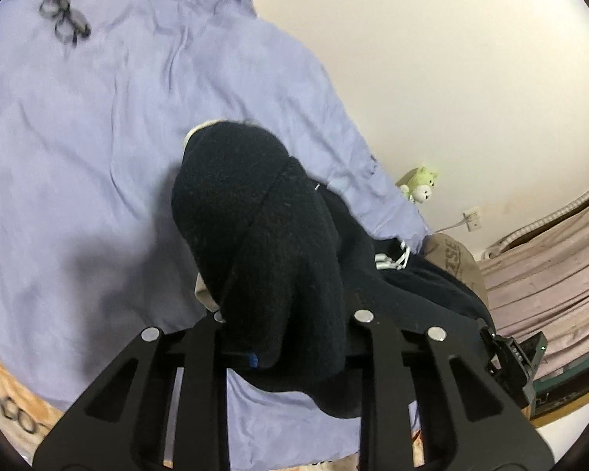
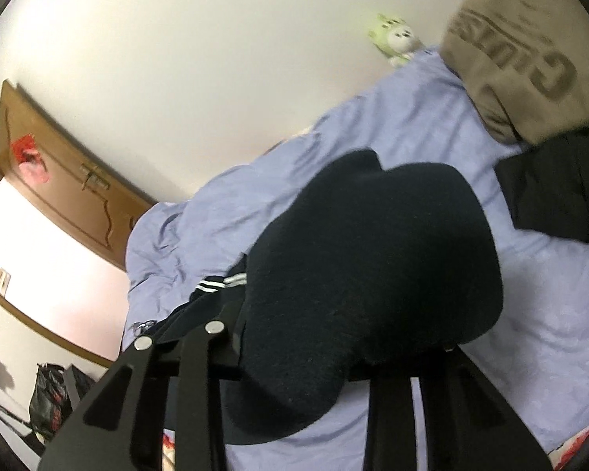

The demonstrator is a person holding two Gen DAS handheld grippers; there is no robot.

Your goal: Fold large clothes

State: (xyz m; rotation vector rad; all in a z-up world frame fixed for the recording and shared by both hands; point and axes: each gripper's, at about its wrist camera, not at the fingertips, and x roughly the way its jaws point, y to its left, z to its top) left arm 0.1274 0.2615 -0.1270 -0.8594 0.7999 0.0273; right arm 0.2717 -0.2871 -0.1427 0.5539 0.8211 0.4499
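Lavender sheet covers the bed, which serves as the reference surface; a pale wall borders its far edge. Near that edge, a green plush toy sits at the wall and a tan garment with printed lettering lies at the sheet's corner. A pair of glasses rests on the sheet, well apart from the dark garment. Open sheet remains between the glasses and the dark garment, and further open sheet shows on the wall side in the right wrist view. A wooden door stands beyond the bed end, with dark bags on the floor below it.

The dark garment is raised above the sheet and bunched over both tools. Its bulk hides the fingertips in each view.

Left gripper: jaws narrow, closed on a fold of the dark garment. The cloth trails from the jaws toward the tan garment, where white cord ends lie on it.

Right gripper: jaws narrow, clamped on another fold of the same garment. A striped cuff hangs just beside the inner finger. A second dark portion lies flat on the sheet against the tan garment.

Long axis of the garment cannot be determined; the fabric is too bunched.
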